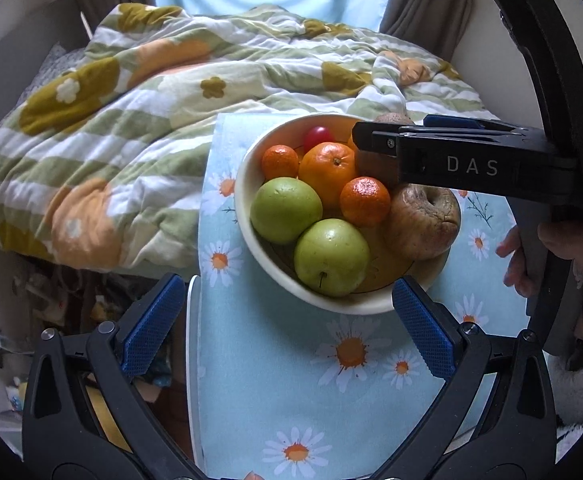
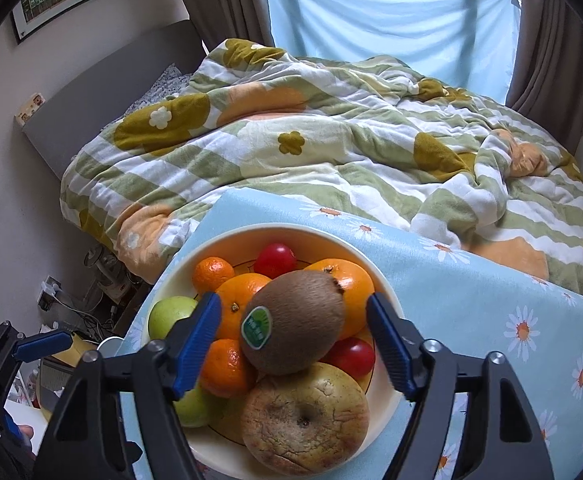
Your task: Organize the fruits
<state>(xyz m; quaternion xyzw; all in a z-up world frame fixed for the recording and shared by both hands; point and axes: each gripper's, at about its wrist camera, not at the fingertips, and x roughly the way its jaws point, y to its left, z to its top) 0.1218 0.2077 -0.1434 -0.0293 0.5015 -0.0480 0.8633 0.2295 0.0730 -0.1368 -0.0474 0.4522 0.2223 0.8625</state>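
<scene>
A: What does the fruit look like?

B: A cream bowl [image 2: 387,364] heaped full: a brown fuzzy kiwi [image 2: 295,322] with a green sticker on top of the pile, oranges, small tangerines, green apples, red tomatoes and a wrinkled old apple [image 2: 305,420]. The bowl sits near the tablecloth's [image 2: 471,300] far left corner, by the quilt [image 2: 291,140].

A: And the grippers?

B: The right gripper [image 2: 293,346] is spread wide, its blue pads on either side of the kiwi, not touching. The left gripper [image 1: 287,320] gapes too, at the bowl's near rim.

A: Any difference between the views?

B: The left view shows both green apples [image 1: 331,258] whole; the kiwi's sticker appears only in the right view.
</scene>
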